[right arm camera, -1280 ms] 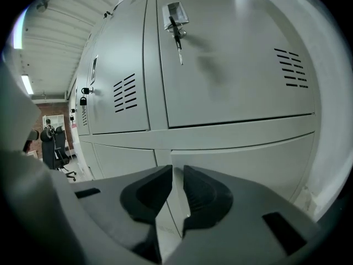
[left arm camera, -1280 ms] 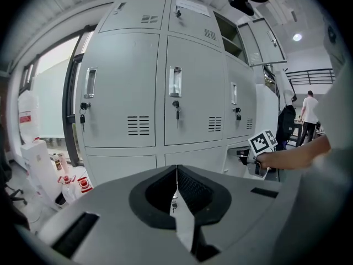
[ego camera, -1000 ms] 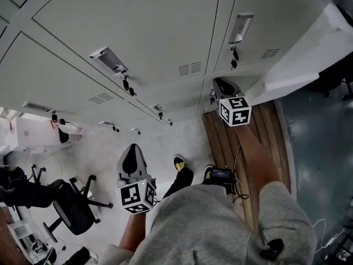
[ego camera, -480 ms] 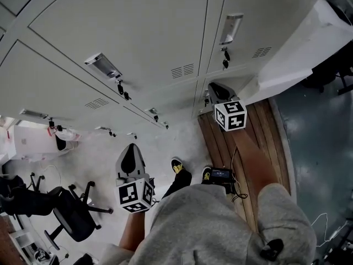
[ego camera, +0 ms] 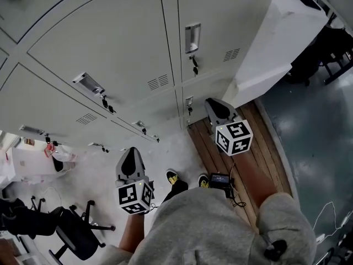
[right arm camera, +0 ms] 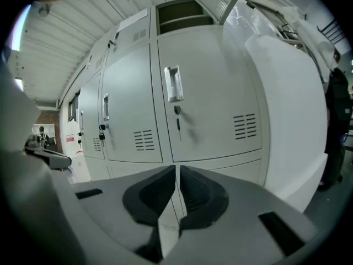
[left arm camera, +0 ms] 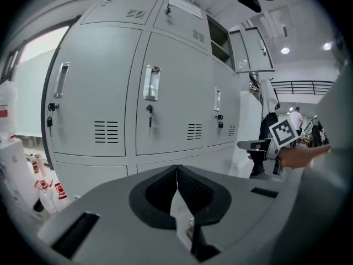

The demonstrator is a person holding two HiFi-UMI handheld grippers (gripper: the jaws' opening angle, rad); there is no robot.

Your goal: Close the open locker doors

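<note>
1. Grey lockers (ego camera: 110,43) are filling the upper part of the head view. We are finding every door in that view shut, with keys (ego camera: 194,65) hanging at the locks.
2. We are noting pale floor (ego camera: 99,148) on the left and wooden boards (ego camera: 220,142) on the right. A small black device (ego camera: 222,179) is lying on the boards beside the person's shoes (ego camera: 172,176).
3. We are locating the task's thing high up. In the left gripper view an open top locker (left arm camera: 219,38) is showing at the upper right of the bank, with its door (left arm camera: 252,49) standing outward. The right gripper view is showing an open top compartment (right arm camera: 182,12) above the shut doors.
4. We are recording the left gripper (ego camera: 131,158) hanging low over the pale floor, well apart from the lockers. Its fingers (left arm camera: 160,191) are meeting at the tips with nothing between them.
5. We are recording the right gripper (ego camera: 216,108) pointing at the lower doors above the boards, touching none. Its fingers (right arm camera: 157,195) have just been closing and are standing narrow, a thin slit apart, with nothing between them.
6. We are also noting an office chair (ego camera: 74,231) standing at the lower left.
</note>
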